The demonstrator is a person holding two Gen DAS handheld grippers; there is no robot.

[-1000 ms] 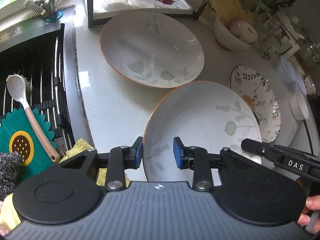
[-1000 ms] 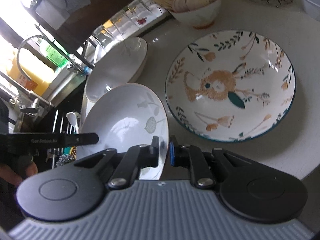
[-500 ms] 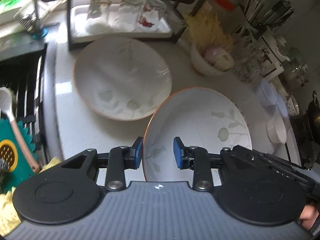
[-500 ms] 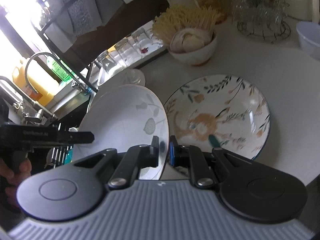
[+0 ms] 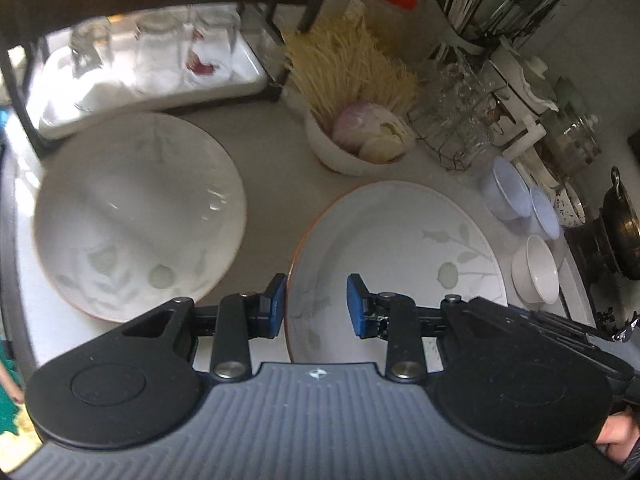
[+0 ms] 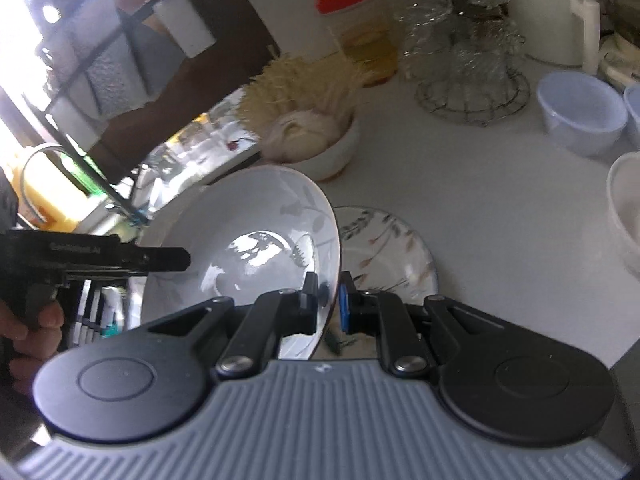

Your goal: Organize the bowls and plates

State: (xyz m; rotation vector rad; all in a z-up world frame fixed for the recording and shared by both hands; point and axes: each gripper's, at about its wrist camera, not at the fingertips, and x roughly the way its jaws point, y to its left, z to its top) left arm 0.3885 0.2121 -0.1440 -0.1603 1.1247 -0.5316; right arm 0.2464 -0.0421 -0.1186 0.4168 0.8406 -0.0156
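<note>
The right gripper (image 6: 329,302) pinches the rim of a white leaf-print plate with an orange edge (image 6: 256,248), held tilted above a flowery plate (image 6: 392,248). The left gripper (image 5: 316,304) straddles the other rim, half open. I think it goes down next, softly. Only the left view shows a matching white plate (image 5: 140,216).
</note>
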